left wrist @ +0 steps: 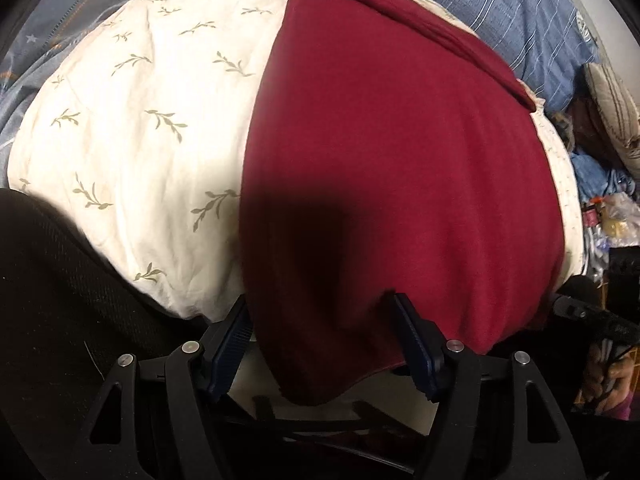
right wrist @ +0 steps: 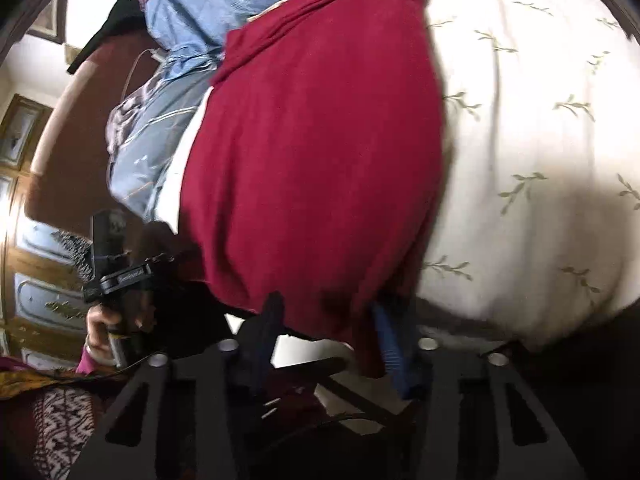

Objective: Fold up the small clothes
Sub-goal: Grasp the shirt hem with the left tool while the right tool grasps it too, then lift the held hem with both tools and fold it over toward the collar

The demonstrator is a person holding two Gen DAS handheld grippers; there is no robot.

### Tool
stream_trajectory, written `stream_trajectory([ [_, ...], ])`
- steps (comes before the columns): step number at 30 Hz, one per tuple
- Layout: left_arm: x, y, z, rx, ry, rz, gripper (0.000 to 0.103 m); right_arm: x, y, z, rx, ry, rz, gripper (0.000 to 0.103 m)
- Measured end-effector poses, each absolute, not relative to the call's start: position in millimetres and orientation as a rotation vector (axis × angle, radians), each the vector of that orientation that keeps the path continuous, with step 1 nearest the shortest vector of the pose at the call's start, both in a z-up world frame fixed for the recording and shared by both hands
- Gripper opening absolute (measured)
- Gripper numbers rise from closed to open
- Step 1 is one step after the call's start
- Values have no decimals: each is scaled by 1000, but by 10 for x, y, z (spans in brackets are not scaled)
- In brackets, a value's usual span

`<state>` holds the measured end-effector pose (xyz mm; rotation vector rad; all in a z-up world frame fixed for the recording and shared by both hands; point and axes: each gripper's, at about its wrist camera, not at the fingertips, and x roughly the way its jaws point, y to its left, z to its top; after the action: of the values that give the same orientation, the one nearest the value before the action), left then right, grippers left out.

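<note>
A dark red garment (left wrist: 400,152) lies spread on a white leaf-print cover (left wrist: 132,120), its near edge hanging off the front. My left gripper (left wrist: 320,320) is open, its two fingers either side of the garment's near left corner, with cloth between them. In the right wrist view the same red garment (right wrist: 320,152) fills the middle. My right gripper (right wrist: 328,312) is open around the garment's near edge, its blue-padded finger (right wrist: 390,344) beside a hanging fold. The other gripper and hand (right wrist: 116,276) show at the left.
Blue striped bedding (left wrist: 500,12) lies behind the garment. A patterned pillow (left wrist: 612,108) and clutter (left wrist: 608,216) sit at the right. Dark mesh fabric (left wrist: 52,280) is at the near left. Wooden furniture (right wrist: 52,208) stands left in the right wrist view.
</note>
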<state>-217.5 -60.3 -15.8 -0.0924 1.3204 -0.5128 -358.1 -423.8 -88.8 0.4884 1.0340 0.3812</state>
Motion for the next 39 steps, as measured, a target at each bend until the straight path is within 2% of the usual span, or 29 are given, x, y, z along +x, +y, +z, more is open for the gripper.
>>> stream_trajectory([
  [6, -2158, -522, -237, -116, 1293, -489, 67, -3485, -4213, -1008, 483, 1109, 332, 39],
  [9, -2180, -479, -224, -111, 1292, -499, 68, -3558, -4261, -890, 481, 1091, 312, 41],
  [11, -2183, -478, -233, -108, 1287, -497, 68, -3610, -4311, -812, 459, 1059, 278, 57],
  [13, -2169, -488, -260, -106, 1293, -488, 68, -3620, -4385, -815, 488, 1043, 260, 60],
  [17, -2169, -573, -280, -102, 1297, -485, 68, -3555, -4308, -989, 498, 1105, 259, 59],
  [22, -2169, -568, -319, -128, 1302, -490, 68, -3486, -4281, -1095, 540, 1127, 239, 53],
  [24, -2157, -556, -341, -138, 1307, -488, 68, -3489, -4231, -1112, 519, 1131, 246, 42],
  [26, -2165, -552, -342, -141, 1302, -490, 62, -3517, -4213, -1048, 506, 1102, 279, 22],
  [28, -2188, -518, -331, -142, 1299, -506, 49, -3557, -4209, -974, 496, 1067, 303, 19],
  [30, -2219, -522, -295, -132, 1299, -521, 23, -3599, -4205, -920, 495, 1044, 328, 16],
  [31, -2238, -523, -258, -123, 1298, -527, 13, -3626, -4196, -871, 496, 1031, 344, 15],
  [32, -2260, -500, -214, -114, 1290, -535, 9, -3648, -4190, -816, 490, 1023, 361, 15],
  [36, -2309, -418, 143, -111, 1206, -597, 7, -3709, -4179, -479, 481, 957, 438, 14],
  [38, -2298, -356, 342, -142, 1148, -625, 7, -3720, -4183, -293, 477, 908, 467, 7],
  [39, -2278, -308, 421, -164, 1124, -639, 7, -3716, -4204, -181, 481, 866, 478, 7],
])
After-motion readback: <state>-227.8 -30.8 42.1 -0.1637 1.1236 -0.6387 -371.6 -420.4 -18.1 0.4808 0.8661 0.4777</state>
